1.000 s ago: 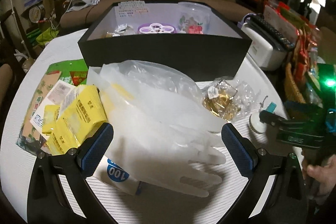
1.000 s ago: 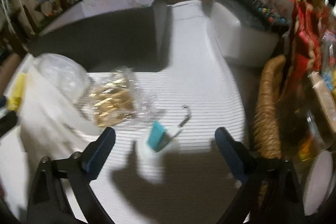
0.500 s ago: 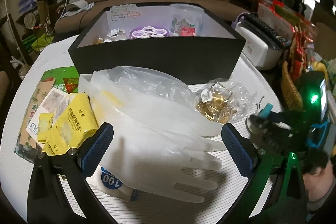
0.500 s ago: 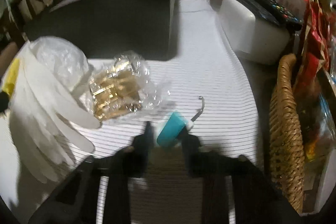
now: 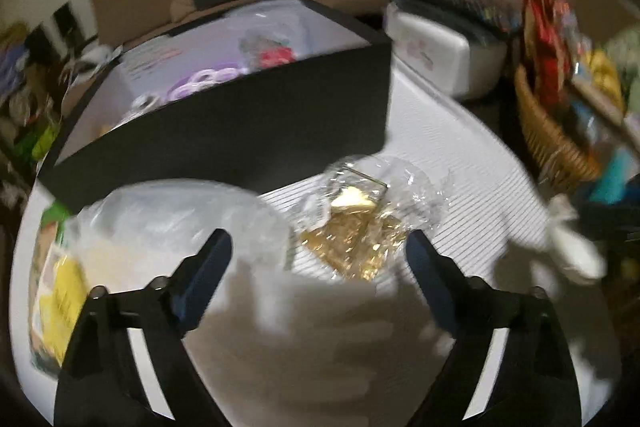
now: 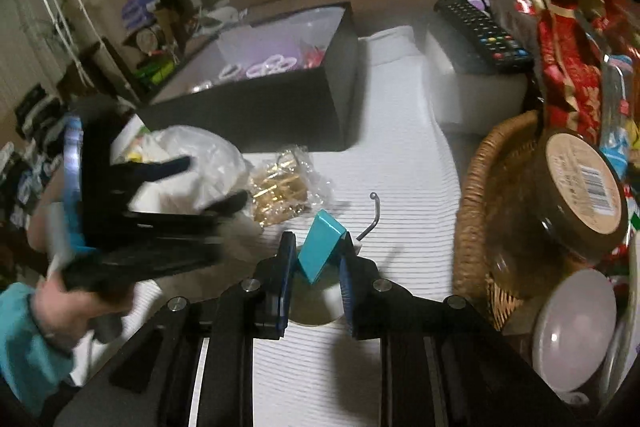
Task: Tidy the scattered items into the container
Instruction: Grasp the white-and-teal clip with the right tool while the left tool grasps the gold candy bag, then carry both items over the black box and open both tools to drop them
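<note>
The open black box (image 5: pixel 240 131) (image 6: pixel 260 107) stands at the back of the white table and holds a purple ring tray and a cup. My right gripper (image 6: pixel 316 259) is shut on a suction hook with a teal lever (image 6: pixel 320 253), held just above the table. My left gripper (image 5: pixel 318 267) (image 6: pixel 204 183) hovers over a clear bag of gold pieces (image 5: pixel 352 227) (image 6: pixel 280 187). Its jaws are closing, and the pads are not touching the bag. A white disposable glove (image 5: pixel 300 327) lies blurred under that gripper.
A crumpled clear bag (image 5: pixel 168 219) and yellow packets (image 5: pixel 64 283) lie at the left. On the right are a wicker basket (image 6: pixel 480 187) with a lidded jar (image 6: pixel 576 187), and a white appliance (image 6: pixel 472 83) with a remote on top. A sofa stands behind.
My right gripper shut on the teal hook and lifted it. My left gripper swung right from the glove to the gold bag, rolled, and its jaws narrowed.
</note>
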